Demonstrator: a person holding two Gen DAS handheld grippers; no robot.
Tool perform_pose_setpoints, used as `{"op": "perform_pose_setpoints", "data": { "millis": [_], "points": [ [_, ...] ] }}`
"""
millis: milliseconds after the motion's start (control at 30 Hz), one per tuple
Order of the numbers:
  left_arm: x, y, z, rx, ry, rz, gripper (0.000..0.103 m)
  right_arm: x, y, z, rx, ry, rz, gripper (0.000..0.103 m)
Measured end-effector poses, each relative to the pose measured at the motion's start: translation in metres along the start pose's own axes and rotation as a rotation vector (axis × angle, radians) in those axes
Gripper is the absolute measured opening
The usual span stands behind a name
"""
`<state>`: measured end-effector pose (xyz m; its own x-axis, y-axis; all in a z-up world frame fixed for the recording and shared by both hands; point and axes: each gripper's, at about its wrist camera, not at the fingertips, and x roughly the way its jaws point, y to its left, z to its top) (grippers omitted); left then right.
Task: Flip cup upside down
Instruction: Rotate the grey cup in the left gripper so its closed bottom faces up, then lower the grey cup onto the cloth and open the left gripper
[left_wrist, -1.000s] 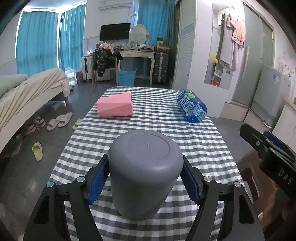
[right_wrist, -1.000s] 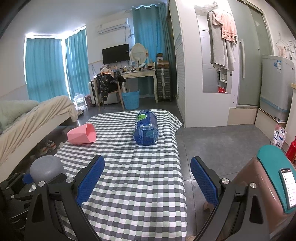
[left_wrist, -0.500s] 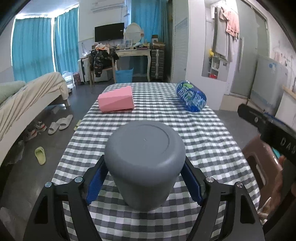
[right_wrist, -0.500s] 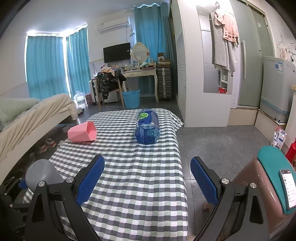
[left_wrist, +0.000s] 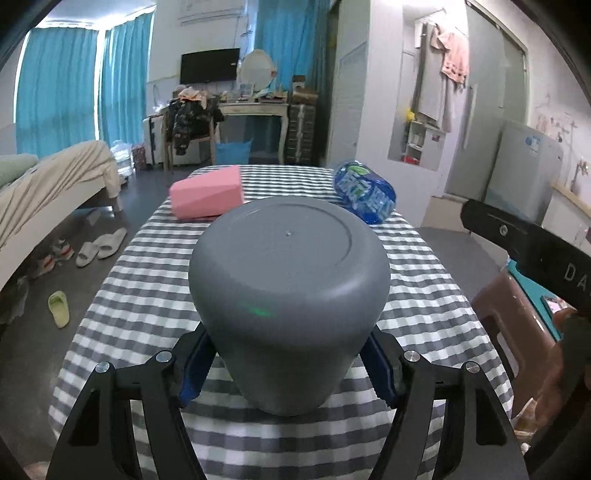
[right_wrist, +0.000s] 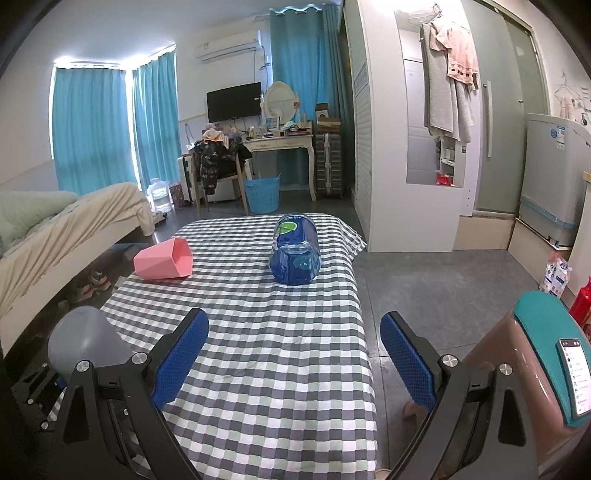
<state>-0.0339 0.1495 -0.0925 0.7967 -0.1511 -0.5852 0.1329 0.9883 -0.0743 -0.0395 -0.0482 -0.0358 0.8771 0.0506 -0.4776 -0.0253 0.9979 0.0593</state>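
Observation:
A grey cup (left_wrist: 288, 291) fills the middle of the left wrist view, its flat bottom facing up and away from me. My left gripper (left_wrist: 288, 369) is shut on it, blue pads pressed against both sides, holding it above the checkered table (left_wrist: 424, 295). The cup's mouth is hidden. In the right wrist view the cup (right_wrist: 83, 343) shows at the lower left, lifted off the table (right_wrist: 280, 369). My right gripper (right_wrist: 293, 354) is open and empty over the table's near right part.
A pink cup (left_wrist: 207, 194) lies on its side at the far left of the table; it also shows in the right wrist view (right_wrist: 164, 258). A blue bottle (left_wrist: 364, 192) (right_wrist: 295, 251) lies at the far right. A brown stool with a phone (right_wrist: 535, 387) stands beside the table.
My left gripper has raised and tilted the grey cup, so its bottom now looms larger and higher in view. The right gripper has stayed open and almost still.

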Motion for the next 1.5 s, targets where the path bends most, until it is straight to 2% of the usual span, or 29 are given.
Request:
{"op": "perform_pose_setpoints", "data": {
  "millis": [233,300,333,500,700,967,1133,1200,1367,1433,1500],
  "points": [
    [0.005,-0.009,-0.004,0.052,-0.011,0.005,0.076,0.001,0.000,0.000,-0.003,0.001,-0.002,0.095],
    [0.001,-0.007,-0.003,0.041,-0.020,-0.008,0.086,0.000,0.000,0.000,-0.003,-0.002,-0.003,0.095],
    [-0.005,-0.006,-0.002,0.039,-0.046,-0.005,0.089,-0.002,0.000,0.000,-0.003,-0.007,-0.002,0.095],
    [-0.028,-0.009,0.006,0.097,-0.127,0.017,0.089,-0.020,-0.002,-0.002,-0.007,-0.053,-0.008,0.095],
    [-0.056,-0.009,0.023,0.103,-0.217,-0.004,0.089,-0.041,-0.005,-0.007,0.009,-0.098,-0.026,0.095],
    [-0.112,0.018,0.024,0.051,-0.349,0.015,0.089,-0.083,0.006,-0.020,-0.033,-0.135,-0.049,0.095],
    [-0.132,0.034,0.009,0.056,-0.365,0.043,0.090,-0.100,0.026,-0.035,-0.078,-0.146,-0.059,0.095],
    [-0.135,0.040,0.002,0.057,-0.360,0.057,0.101,-0.100,0.033,-0.040,-0.072,-0.136,-0.053,0.095],
    [-0.139,0.050,-0.015,0.074,-0.391,0.101,0.101,-0.097,0.050,-0.054,-0.065,-0.134,-0.032,0.095],
    [-0.134,0.056,-0.018,0.053,-0.384,0.110,0.102,-0.095,0.055,-0.058,-0.060,-0.139,-0.026,0.102],
    [-0.127,0.063,-0.019,0.024,-0.375,0.115,0.102,-0.094,0.059,-0.059,-0.059,-0.152,-0.020,0.103]
  ]
}}
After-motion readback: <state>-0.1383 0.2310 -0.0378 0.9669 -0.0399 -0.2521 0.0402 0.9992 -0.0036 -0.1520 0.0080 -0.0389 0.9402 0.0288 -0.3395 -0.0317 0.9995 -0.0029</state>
